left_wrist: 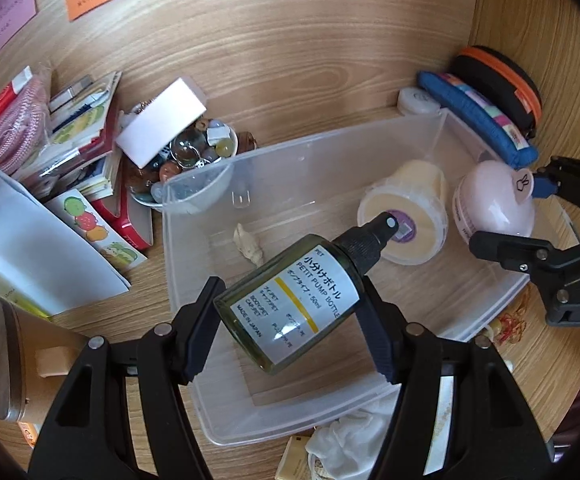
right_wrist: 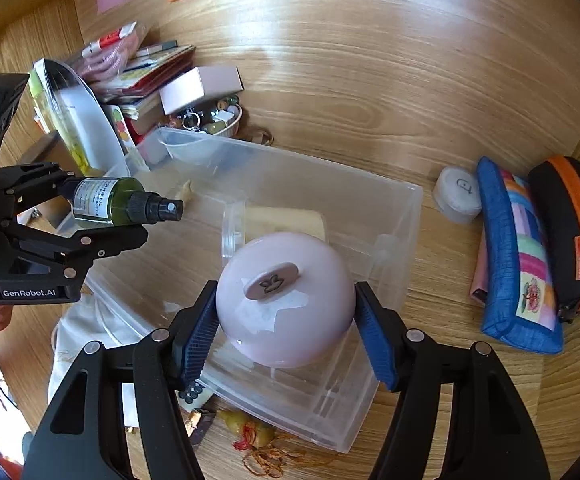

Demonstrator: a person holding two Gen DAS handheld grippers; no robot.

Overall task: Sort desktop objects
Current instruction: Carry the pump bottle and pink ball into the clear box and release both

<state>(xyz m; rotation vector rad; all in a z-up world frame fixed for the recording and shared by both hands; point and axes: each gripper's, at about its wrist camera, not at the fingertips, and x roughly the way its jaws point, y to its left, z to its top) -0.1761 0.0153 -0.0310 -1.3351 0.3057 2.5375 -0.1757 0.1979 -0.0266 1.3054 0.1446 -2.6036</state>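
Observation:
My left gripper (left_wrist: 290, 316) is shut on a dark green pump bottle (left_wrist: 290, 304) with a white label and black spray cap, held tilted above the clear plastic bin (left_wrist: 290, 156). It also shows in the right wrist view (right_wrist: 105, 202). My right gripper (right_wrist: 285, 328) is shut on a round pink jar (right_wrist: 285, 304) with a rabbit-marked knob, held over the bin's (right_wrist: 394, 240) right end; the jar shows in the left wrist view (left_wrist: 490, 200). A cream round tub (left_wrist: 406, 216) lies in the bin beside it.
A small crumpled scrap (left_wrist: 247, 242) lies in the bin. A bowl of trinkets (left_wrist: 185, 160) under a white box (left_wrist: 161, 120), stacked books (left_wrist: 89, 132) and papers sit at left. A blue pouch (right_wrist: 518, 256), black-orange case (right_wrist: 574, 232) and white round tin (right_wrist: 458, 194) lie at right.

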